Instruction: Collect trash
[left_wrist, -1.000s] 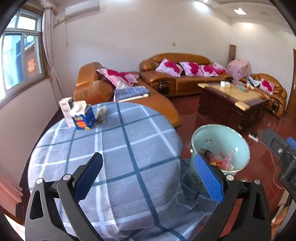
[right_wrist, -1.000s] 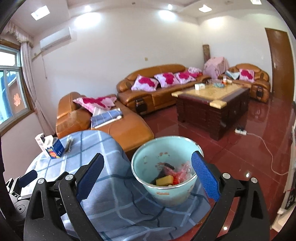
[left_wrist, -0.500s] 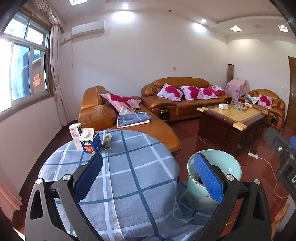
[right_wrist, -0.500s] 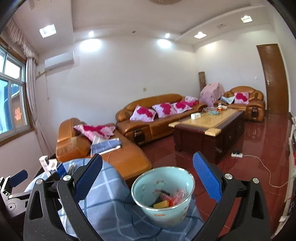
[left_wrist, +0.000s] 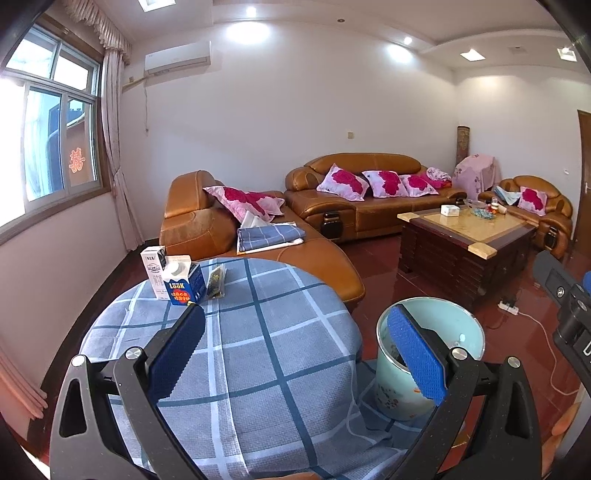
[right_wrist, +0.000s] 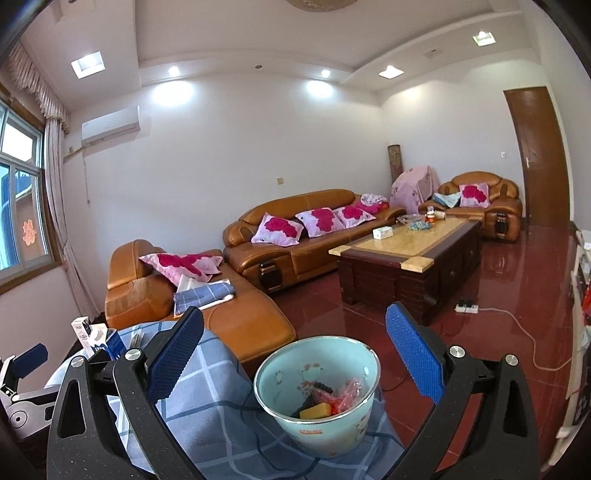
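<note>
A pale green bin (right_wrist: 334, 424) stands on the floor beside the round table, holding a yellow sponge (right_wrist: 314, 410), red wrappers and dark bits. The left wrist view shows the same bin (left_wrist: 463, 334) at the right of the blue checked tablecloth (left_wrist: 258, 350). At the table's far edge stand a blue carton (left_wrist: 184, 282), a white box (left_wrist: 154, 267) and a dark flat packet (left_wrist: 217, 280). My left gripper (left_wrist: 293, 354) hangs open above the table, empty. My right gripper (right_wrist: 293, 356) is open above the bin, empty.
Brown leather sofas (left_wrist: 369, 199) with pink cushions line the far wall. A dark wooden coffee table (left_wrist: 465, 240) stands right of centre. A power strip with a white cord (right_wrist: 467, 307) lies on the red floor. A window (left_wrist: 44, 147) is at left, a door (right_wrist: 541, 155) at right.
Both grippers have tilted up and drawn back, so the table and bin sit lower in view and more wall and ceiling show. Both stay open and empty.
</note>
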